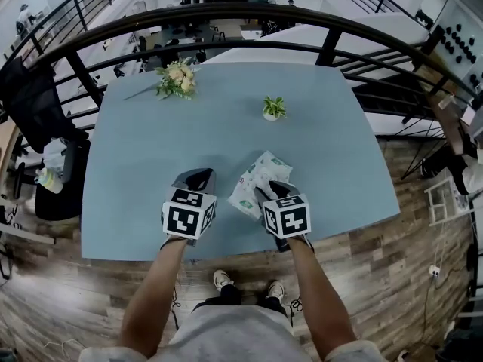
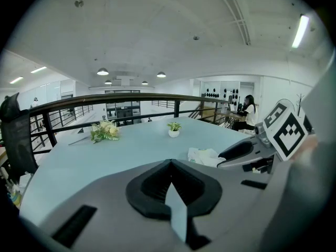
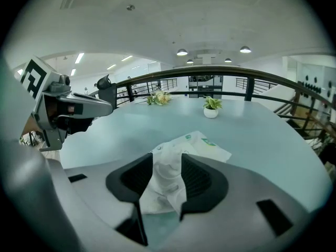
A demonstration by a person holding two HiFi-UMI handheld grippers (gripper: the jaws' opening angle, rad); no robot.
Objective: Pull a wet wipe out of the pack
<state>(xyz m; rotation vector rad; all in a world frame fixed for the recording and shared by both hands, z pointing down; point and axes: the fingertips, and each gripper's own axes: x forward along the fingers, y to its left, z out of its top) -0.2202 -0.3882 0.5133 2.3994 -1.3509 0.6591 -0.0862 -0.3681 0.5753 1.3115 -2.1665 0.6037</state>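
Note:
The white wet wipe pack (image 1: 259,173) lies crumpled on the blue table (image 1: 143,149), near the front edge and right of centre. My right gripper (image 1: 273,190) is over the pack's near end. In the right gripper view the pack (image 3: 195,142) runs in between the jaws of my right gripper (image 3: 167,160), and its white wrapper touches both pads. My left gripper (image 1: 198,177) hovers a little left of the pack with its jaws together and nothing in them. In the left gripper view the left gripper (image 2: 170,164) faces bare table, with the pack (image 2: 203,155) off to its right.
A small potted plant (image 1: 273,109) stands mid-table behind the pack. A bunch of pale flowers (image 1: 177,79) lies at the far left. A dark railing (image 1: 226,17) curves round the table's far side. The person's shoes (image 1: 223,280) show below the front edge.

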